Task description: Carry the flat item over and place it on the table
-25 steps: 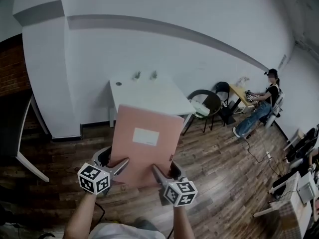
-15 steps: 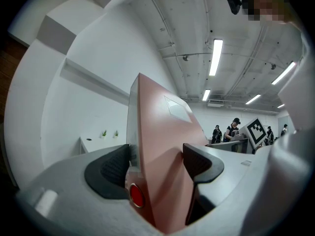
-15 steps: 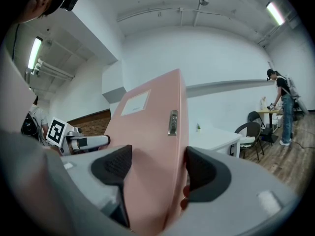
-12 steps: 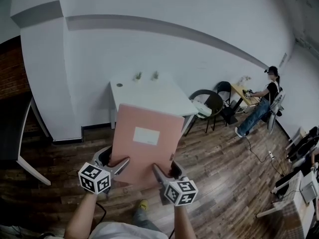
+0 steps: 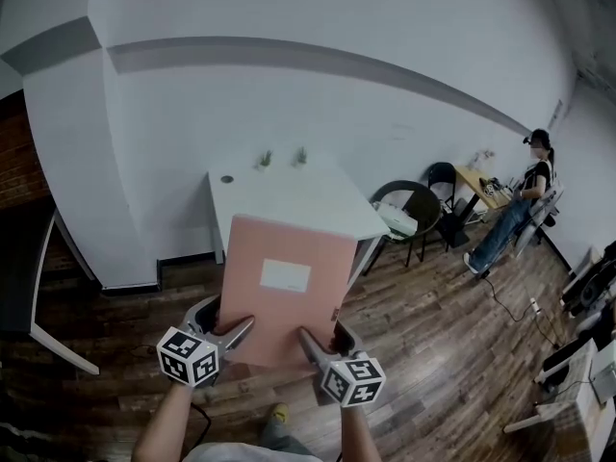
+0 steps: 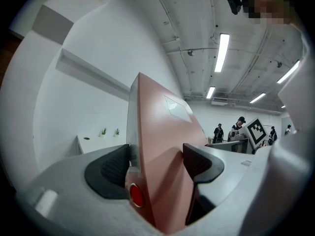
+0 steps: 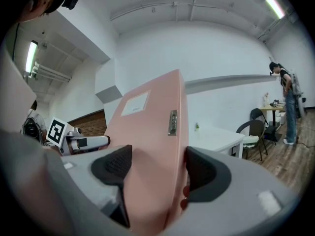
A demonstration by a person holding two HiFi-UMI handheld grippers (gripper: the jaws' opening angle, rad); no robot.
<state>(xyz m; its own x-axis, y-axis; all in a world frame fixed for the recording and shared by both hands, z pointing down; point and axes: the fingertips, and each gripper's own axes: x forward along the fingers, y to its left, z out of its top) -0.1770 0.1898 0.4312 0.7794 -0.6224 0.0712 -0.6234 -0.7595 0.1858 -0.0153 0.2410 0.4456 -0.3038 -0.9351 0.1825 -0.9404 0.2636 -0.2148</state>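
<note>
A flat pink folder (image 5: 282, 287) with a white label is held up in front of me, its far edge over the near side of a white table (image 5: 289, 192). My left gripper (image 5: 234, 331) is shut on the folder's near left corner and my right gripper (image 5: 313, 340) is shut on its near right corner. In the left gripper view the pink folder (image 6: 162, 151) stands edge-on between the black pads (image 6: 114, 167). In the right gripper view the folder (image 7: 152, 146) fills the gap of the right gripper (image 7: 155, 168), with the table (image 7: 216, 136) beyond.
Two small plants (image 5: 281, 157) and a dark round thing (image 5: 226, 178) stand on the table by the white wall. Black chairs (image 5: 409, 210) stand right of it on wooden floor. A seated person (image 5: 515, 210) is at a small desk far right. A dark desk (image 5: 38, 287) is at left.
I have moved closer to the white table with the folder still held in both grippers. The table and wall now sit lower and larger in the head view.
</note>
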